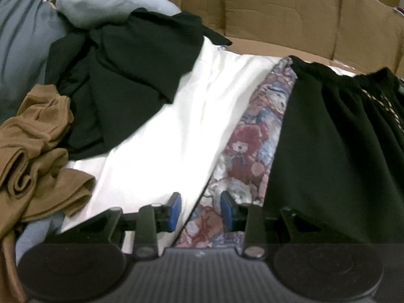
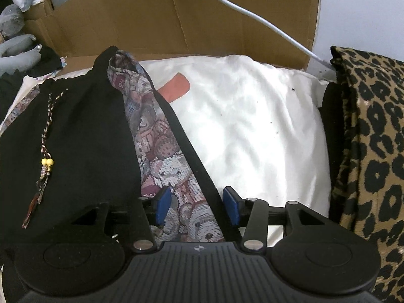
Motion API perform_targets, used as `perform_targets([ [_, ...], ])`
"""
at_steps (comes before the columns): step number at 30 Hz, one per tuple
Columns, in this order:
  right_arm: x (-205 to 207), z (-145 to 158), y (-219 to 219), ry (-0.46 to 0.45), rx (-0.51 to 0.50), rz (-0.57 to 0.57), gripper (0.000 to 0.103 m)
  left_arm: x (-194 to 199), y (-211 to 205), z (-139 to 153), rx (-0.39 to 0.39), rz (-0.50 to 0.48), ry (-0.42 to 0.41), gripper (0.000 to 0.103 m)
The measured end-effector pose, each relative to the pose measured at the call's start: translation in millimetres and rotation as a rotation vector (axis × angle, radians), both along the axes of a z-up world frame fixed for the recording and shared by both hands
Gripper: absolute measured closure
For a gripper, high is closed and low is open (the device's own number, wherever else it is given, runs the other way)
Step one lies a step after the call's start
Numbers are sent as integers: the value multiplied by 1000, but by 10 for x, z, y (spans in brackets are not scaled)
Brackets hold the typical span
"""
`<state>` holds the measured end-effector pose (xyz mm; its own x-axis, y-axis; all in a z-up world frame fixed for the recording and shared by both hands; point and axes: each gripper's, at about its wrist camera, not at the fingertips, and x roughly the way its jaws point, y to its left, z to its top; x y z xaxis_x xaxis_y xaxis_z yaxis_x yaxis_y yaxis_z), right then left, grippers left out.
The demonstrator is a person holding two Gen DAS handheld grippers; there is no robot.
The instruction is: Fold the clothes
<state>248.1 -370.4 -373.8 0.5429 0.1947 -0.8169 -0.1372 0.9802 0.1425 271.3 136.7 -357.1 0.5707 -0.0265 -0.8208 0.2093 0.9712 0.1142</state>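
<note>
My left tongs (image 1: 200, 210) sit at the bottom centre of the left wrist view, blue pads parted with a clear gap, gripping nothing; beneath the gap lies the edge where the white smooth sheet (image 1: 161, 151) meets the teddy-bear-patterned woven cloth (image 1: 248, 149). My right tongs (image 2: 197, 208) are likewise at the bottom centre of their view, pads standing somewhat wider apart and pressing on nothing, with the same bear-patterned cloth (image 2: 161, 156) and its black border strip (image 2: 186, 141) running up between them.

In the left view, to the right of the patterned strip, the black garment with a gathered waist (image 1: 335, 136) spreads toward the right edge, a braided drawstring (image 1: 386, 106) just showing. In the right view that garment (image 2: 83, 131) fills the left half, its braided cord with two yellow beads (image 2: 47, 161) lying on top.

Further out in the left view, a second crumpled black garment (image 1: 121, 80) lies at upper left on the white sheet, and a bunched tan-brown garment (image 1: 38, 151) sits at the left edge. Brown cardboard (image 1: 277, 12) stands across the top. In the right view, a leopard-print fabric (image 2: 373, 136) fills the right side, and a cardboard wall (image 2: 176, 15) rises behind the white sheet (image 2: 252, 126).
</note>
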Motion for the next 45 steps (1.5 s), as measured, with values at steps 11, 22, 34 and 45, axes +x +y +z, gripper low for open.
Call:
perform_targets([
  [11, 28, -45, 50, 45, 8, 32, 61, -39, -34, -5, 15, -49, 29, 66],
  [22, 162, -70, 72, 55, 12, 40, 99, 27, 107, -52, -61, -6, 98, 96],
  [34, 177, -36, 32, 51, -27, -3, 94, -65, 33, -32, 76, -10, 53, 93],
  [45, 467, 177, 217, -47, -8, 77, 50, 189, -95, 192, -17, -23, -31, 77],
])
